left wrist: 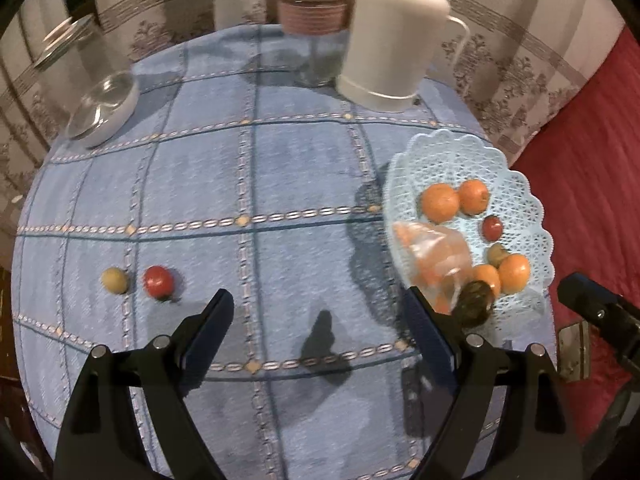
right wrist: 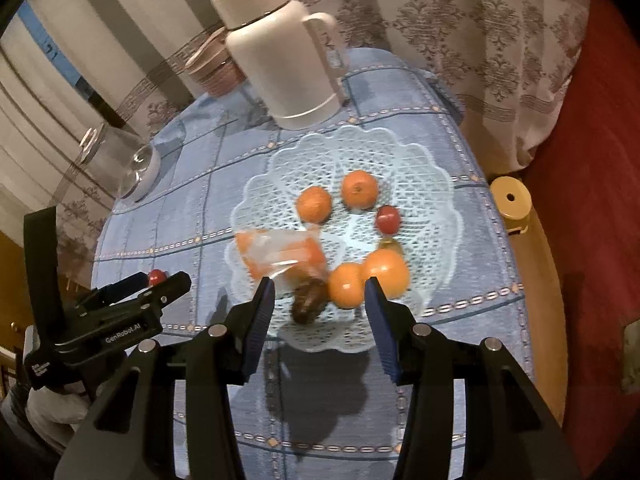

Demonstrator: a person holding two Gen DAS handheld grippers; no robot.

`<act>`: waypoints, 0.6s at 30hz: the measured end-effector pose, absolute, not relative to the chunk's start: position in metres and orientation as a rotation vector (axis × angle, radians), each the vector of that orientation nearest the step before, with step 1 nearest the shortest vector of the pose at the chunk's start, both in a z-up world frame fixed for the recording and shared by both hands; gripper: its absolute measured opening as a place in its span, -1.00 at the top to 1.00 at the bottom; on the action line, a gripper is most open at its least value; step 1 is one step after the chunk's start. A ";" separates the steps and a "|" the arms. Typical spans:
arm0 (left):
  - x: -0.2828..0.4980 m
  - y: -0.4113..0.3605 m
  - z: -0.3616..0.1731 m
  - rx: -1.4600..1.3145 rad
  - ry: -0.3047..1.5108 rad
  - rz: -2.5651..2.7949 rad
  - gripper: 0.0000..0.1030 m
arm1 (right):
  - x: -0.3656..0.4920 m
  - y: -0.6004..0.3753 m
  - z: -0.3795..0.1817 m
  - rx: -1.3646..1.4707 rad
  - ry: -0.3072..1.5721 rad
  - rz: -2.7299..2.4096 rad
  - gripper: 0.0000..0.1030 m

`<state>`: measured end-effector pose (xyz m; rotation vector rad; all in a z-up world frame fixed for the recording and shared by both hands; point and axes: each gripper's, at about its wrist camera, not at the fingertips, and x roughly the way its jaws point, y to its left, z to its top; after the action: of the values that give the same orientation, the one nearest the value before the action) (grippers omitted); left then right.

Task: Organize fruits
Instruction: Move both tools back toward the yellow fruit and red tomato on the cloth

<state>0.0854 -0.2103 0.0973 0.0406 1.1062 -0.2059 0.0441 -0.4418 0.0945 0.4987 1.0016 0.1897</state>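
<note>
Round table under a blue checked cloth (left wrist: 280,184); carries the lacy pale-blue basket (left wrist: 520,184) near its right edge, as seen from the left wrist.

Red cover (left wrist: 592,160) right of the basket, off the table.

White flask (left wrist: 392,40) with handle: stands upright behind the basket, near it but apart.

Left tongs (left wrist: 318,294): jaws spread wide, nothing between them. Hangs over bare cloth just left of the basket, with its right finger close to the basket rim.

Right tongs (right wrist: 318,284): jaws partly apart with a clear gap, gripping nothing. Hangs over the front part of the basket, above the fruit there.

Jar with a pink lid (left wrist: 312,4): behind the basket and to the left, just beside the flask.

Glass bowl (left wrist: 104,108): far left of the basket, at the opposite edge of the table.

Clear plastic bag (left wrist: 432,256) with orange contents, blurred: lies over the left side of the basket.

Four oranges (left wrist: 440,202) inside the basket, two at the back touching each other, two at the front touching each other.

Dark fruit (left wrist: 476,304): at the front of the basket, against the bag and a front orange.

Small red fruit (left wrist: 492,227) and small greenish fruit (left wrist: 498,254) inside the basket, between the two orange pairs.

Loose red fruit (left wrist: 159,281) and yellowish fruit (left wrist: 115,280): on the cloth well left of the basket, near each other, not touching.
</note>
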 end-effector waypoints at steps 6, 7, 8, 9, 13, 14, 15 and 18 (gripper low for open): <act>0.081 -0.174 0.099 0.019 1.109 -0.157 -0.66 | 0.047 -0.416 0.103 0.488 0.993 0.215 -0.11; 0.080 -0.165 0.099 0.015 1.110 -0.146 -0.66 | 0.048 -0.411 0.104 0.484 0.992 0.220 -0.11; 0.079 -0.160 0.099 0.012 1.111 -0.139 -0.66 | 0.048 -0.406 0.105 0.479 0.991 0.228 -0.11; 0.078 -0.153 0.099 0.007 1.112 -0.131 -0.66 | 0.049 -0.400 0.106 0.476 0.992 0.235 -0.11; 0.072 -0.124 0.097 -0.008 1.120 -0.096 -0.66 | 0.052 -0.378 0.109 0.466 0.997 0.262 -0.11; 0.070 -0.116 0.096 -0.010 1.124 -0.084 -0.66 | 0.053 -0.371 0.109 0.463 0.999 0.270 -0.11; 0.069 -0.108 0.095 -0.014 1.128 -0.071 -0.66 | 0.053 -0.365 0.109 0.461 1.001 0.277 -0.11; 0.068 -0.083 0.091 -0.032 1.136 -0.033 -0.66 | 0.056 -0.348 0.110 0.455 1.008 0.294 -0.11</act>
<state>0.0683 -0.0834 0.0913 -0.0324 1.1358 -0.0334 0.0557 -0.3485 0.1104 0.4554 1.0080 0.2938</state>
